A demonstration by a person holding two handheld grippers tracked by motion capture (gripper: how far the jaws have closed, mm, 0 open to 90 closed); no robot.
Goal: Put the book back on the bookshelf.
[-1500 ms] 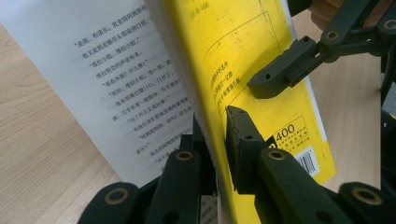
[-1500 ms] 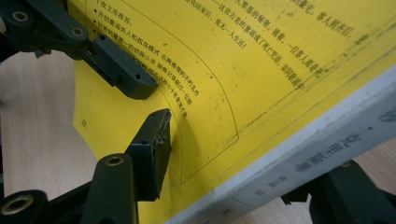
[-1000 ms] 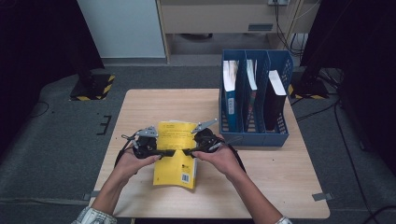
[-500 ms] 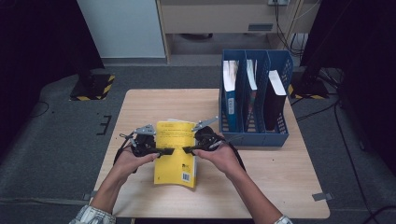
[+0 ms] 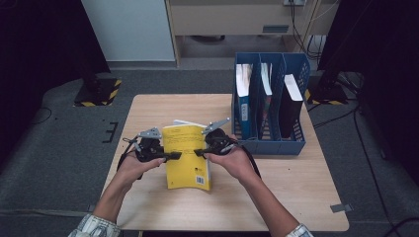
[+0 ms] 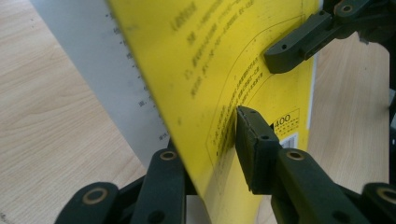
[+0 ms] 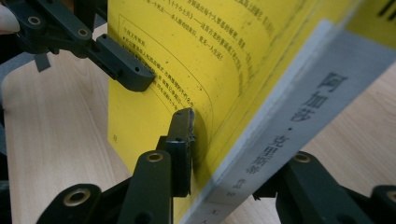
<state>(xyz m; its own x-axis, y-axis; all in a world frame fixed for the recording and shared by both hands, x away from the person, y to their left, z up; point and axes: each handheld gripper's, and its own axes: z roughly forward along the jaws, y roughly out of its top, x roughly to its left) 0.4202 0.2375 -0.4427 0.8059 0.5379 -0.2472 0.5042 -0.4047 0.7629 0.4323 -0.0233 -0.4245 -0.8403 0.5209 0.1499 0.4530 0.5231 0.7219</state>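
A thick yellow paperback book with black print on its cover and a white spine is held up off the light wooden table, tilted, over the middle of the table toward its near edge, with its lower end down close to the tabletop. The left gripper clamps the book's left edge; in the left gripper view one black jaw pad presses flat on the yellow cover while the other jaw sits behind the book, against its pale back side. The right gripper clamps the opposite edge, and its jaws have just been closing with the book between them; in the right gripper view one pad bears on the yellow cover and the other jaw lies beyond the white spine, which carries dark printed characters. Each gripper view also shows the other gripper's jaw tip pressed on the cover farther off. The person's two forearms come in from the near edge, hands wrapped round the gripper bodies. A blue plastic file holder with three slots stands at the table's far right corner, near the book but apart from it, with upright books and folders in its slots
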